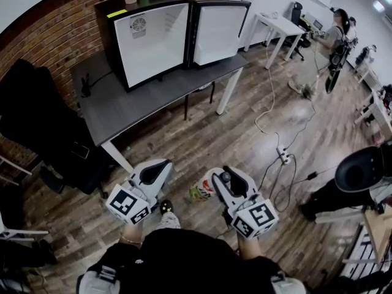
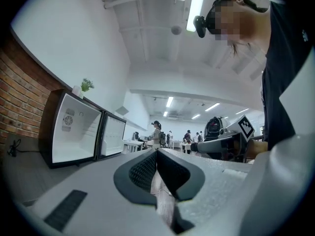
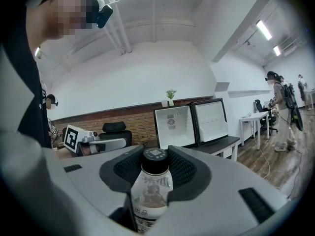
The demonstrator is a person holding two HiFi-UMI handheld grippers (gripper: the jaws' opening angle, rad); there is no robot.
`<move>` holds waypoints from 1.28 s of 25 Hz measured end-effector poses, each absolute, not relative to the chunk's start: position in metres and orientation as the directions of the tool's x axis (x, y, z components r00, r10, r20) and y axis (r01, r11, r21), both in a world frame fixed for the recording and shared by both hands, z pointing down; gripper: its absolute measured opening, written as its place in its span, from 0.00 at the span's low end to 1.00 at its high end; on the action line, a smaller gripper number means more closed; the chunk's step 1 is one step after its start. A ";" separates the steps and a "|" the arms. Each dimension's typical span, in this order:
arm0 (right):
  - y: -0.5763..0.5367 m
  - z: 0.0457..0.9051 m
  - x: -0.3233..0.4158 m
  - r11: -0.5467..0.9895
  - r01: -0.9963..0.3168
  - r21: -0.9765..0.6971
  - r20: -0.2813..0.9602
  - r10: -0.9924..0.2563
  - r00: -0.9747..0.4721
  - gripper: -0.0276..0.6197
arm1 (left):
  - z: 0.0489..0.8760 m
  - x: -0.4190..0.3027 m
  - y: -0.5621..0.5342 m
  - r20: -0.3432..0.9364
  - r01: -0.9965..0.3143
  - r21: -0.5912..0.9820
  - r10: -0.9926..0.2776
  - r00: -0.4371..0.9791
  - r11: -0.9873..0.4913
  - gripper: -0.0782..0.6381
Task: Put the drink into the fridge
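One bottle, bound for the open fridge
My right gripper clamps its neck just under the cap, so I judge it hangs roughly upright, cap up, long axis vertical, ready to stand inside. My left gripper is closed on nothing. The fridge sits well ahead on a table.

Open-plan office/lab space: brick wall, wood-plank floor, black swivel chair, dark worktop, white desks at far end, power strip & cables on floor, ceiling strip lights, other ppl standing w/ gear.
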State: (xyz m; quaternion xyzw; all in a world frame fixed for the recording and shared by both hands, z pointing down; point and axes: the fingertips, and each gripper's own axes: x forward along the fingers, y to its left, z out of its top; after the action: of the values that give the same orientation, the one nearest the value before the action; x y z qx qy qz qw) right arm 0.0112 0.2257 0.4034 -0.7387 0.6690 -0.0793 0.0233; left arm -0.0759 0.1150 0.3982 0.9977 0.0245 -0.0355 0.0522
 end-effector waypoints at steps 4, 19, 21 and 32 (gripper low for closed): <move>0.192 0.396 0.021 -0.111 -0.984 -0.139 0.089 -0.991 0.099 0.27 | 0.397 -0.067 0.081 -0.069 0.050 0.097 0.044 0.997 -0.994 0.11; 0.075 0.399 0.040 -0.120 -0.985 -0.122 0.123 -0.987 0.105 0.27 | 0.411 -0.058 -0.040 -0.083 0.022 0.129 0.011 0.996 -0.991 0.11; 0.062 0.401 0.040 -0.119 -0.985 -0.122 0.126 -0.987 0.103 0.27 | 0.414 -0.060 -0.053 -0.085 0.018 0.132 0.006 0.996 -0.991 0.11; 0.022 0.412 0.044 -0.074 -0.988 -0.137 0.134 -0.989 0.055 0.27 | 0.424 -0.057 -0.089 -0.088 -0.017 0.148 -0.031 0.996 -0.989 0.11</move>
State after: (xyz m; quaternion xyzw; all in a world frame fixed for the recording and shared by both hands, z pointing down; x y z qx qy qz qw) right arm 0.0442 0.0219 0.4117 -0.7264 0.6805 -0.0962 0.0040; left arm -0.0574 -0.0888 0.4244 0.9962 -0.0120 -0.0452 0.0736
